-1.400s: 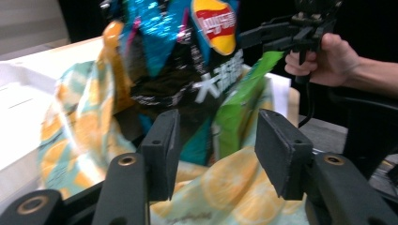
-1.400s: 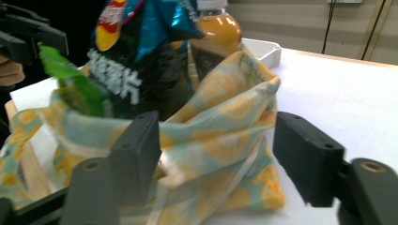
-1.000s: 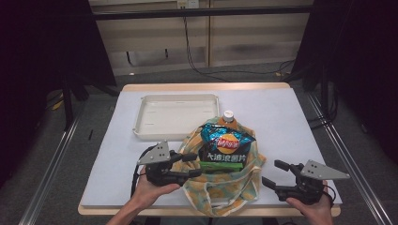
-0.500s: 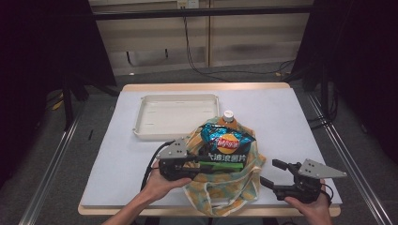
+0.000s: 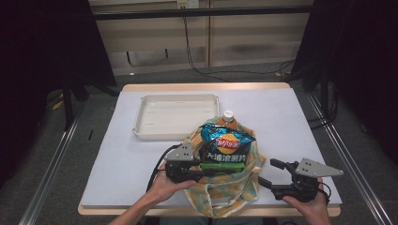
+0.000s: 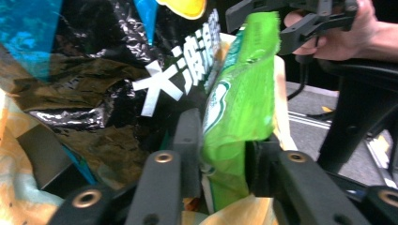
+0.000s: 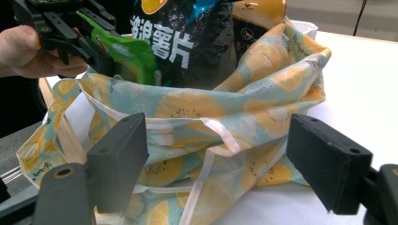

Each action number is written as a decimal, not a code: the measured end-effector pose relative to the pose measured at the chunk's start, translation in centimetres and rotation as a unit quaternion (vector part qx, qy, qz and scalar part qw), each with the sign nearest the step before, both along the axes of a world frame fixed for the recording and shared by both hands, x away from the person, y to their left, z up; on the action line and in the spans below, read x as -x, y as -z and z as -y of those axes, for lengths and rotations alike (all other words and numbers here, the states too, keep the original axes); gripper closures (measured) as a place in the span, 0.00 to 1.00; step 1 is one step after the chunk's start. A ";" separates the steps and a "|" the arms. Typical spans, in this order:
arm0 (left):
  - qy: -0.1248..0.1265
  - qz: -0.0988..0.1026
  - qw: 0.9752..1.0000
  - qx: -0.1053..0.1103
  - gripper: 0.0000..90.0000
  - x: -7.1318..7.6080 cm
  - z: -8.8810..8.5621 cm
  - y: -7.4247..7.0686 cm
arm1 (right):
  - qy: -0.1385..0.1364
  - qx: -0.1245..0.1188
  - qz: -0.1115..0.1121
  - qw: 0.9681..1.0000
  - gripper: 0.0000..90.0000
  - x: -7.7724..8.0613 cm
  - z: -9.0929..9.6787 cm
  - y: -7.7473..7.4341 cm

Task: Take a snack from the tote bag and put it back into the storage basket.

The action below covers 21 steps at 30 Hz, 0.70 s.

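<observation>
Green packet point(image 6: 239, 117) sits pinched in the closing left claw point(image 6: 218, 161) in its own view; right claw point(image 7: 234, 164) gapes empty.

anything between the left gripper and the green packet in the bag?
No. The left gripper has just been closing and its pads press both sides of the green packet, with nothing between them. The black chip bag leans against the packet's far side, inside the fruit-print bag.

A lab recording booth: black curtains point(image 5: 42, 47), metal floor rails point(image 5: 51, 164), loose cables point(image 5: 197, 56) behind a white table point(image 5: 122, 154).
</observation>
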State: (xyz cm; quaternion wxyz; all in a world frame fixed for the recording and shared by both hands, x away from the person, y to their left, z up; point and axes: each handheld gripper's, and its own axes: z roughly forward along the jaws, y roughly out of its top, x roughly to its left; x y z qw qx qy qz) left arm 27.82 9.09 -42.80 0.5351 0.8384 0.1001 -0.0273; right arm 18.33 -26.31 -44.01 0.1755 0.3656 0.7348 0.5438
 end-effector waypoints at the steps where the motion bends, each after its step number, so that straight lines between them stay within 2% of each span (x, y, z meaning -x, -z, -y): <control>1: 0.000 -0.001 1.000 0.000 0.81 0.0 -0.1 0.0 | -0.003 -0.001 0.000 1.000 0.23 0.0 0.0 0.0; 11: 0.007 -0.016 1.000 0.013 0.82 0.0 -0.2 -0.2 | -0.003 -0.006 -0.003 1.000 0.23 -0.2 -0.1 0.0; 17: 0.014 -0.014 0.999 0.027 0.82 -0.1 -0.4 -0.8 | 0.003 -0.013 -0.004 1.000 0.21 0.0 0.2 -0.1; 18: 0.015 -0.011 1.000 0.021 0.82 -0.1 -0.5 -0.9 | 0.003 -0.016 -0.003 1.000 0.21 0.0 0.4 -0.1; 21: 0.012 -0.012 1.000 0.024 0.82 0.0 -0.5 -1.2 | 0.002 -0.014 -0.002 1.000 0.19 -0.1 0.4 -0.1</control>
